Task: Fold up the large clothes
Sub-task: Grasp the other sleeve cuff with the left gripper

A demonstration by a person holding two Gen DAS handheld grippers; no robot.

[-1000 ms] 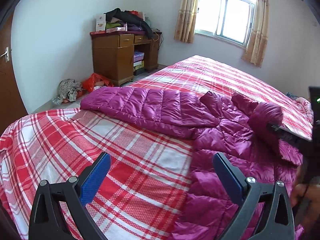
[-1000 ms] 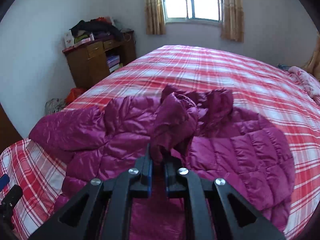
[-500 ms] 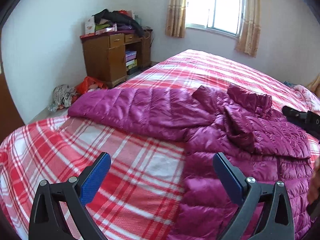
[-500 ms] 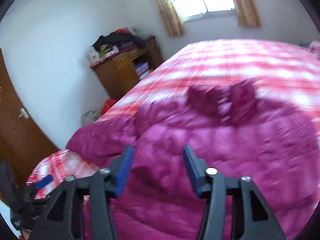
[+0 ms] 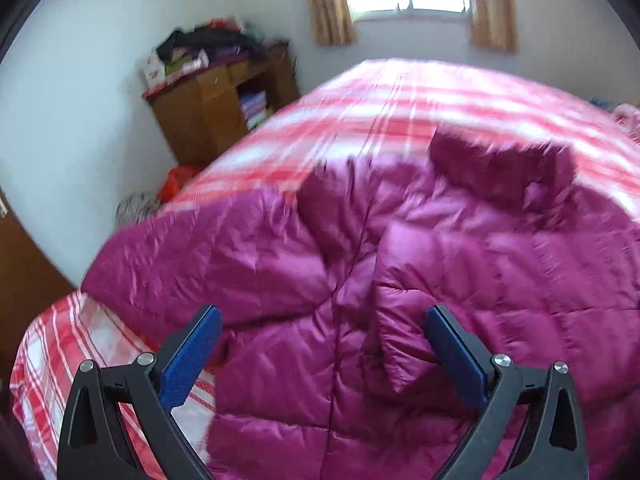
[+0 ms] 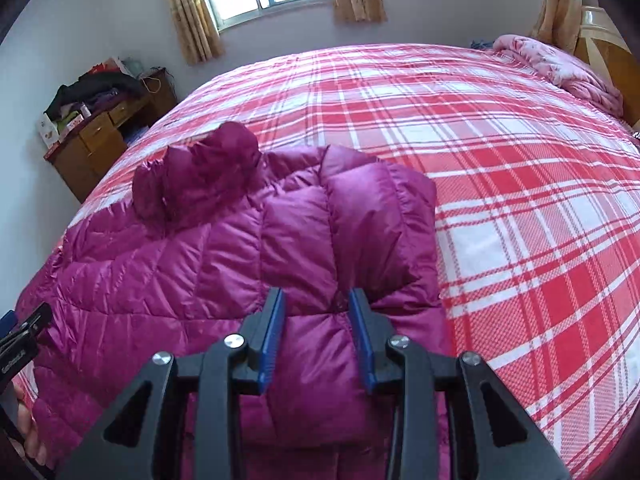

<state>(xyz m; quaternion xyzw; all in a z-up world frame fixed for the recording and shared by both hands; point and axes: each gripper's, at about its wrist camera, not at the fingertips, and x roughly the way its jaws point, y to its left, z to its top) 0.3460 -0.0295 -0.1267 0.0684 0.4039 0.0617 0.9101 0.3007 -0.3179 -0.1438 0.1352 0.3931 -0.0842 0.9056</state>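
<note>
A magenta quilted down jacket (image 5: 400,280) lies spread on the bed's red and white plaid cover (image 5: 400,96). Its left sleeve (image 5: 192,264) stretches toward the bed's left edge. In the right wrist view the jacket (image 6: 200,272) has its right side folded over the body, with the bunched collar (image 6: 200,168) at the far end. My left gripper (image 5: 322,316) hangs wide open above the jacket's front, holding nothing. My right gripper (image 6: 316,300) hovers over the folded part; its jaws are closing, with fabric below the gap, and the pads are not pressing on it.
A wooden desk (image 5: 216,108) piled with clothes stands by the far left wall, with bags (image 5: 176,184) on the floor beside it. A pink blanket (image 6: 560,68) lies at the bed's far right by the headboard. The plaid cover (image 6: 520,200) right of the jacket is bare.
The right gripper let go of the bunched jacket part it held and opened. Both grippers swung to the right. The jacket's right side now lies folded flat.
</note>
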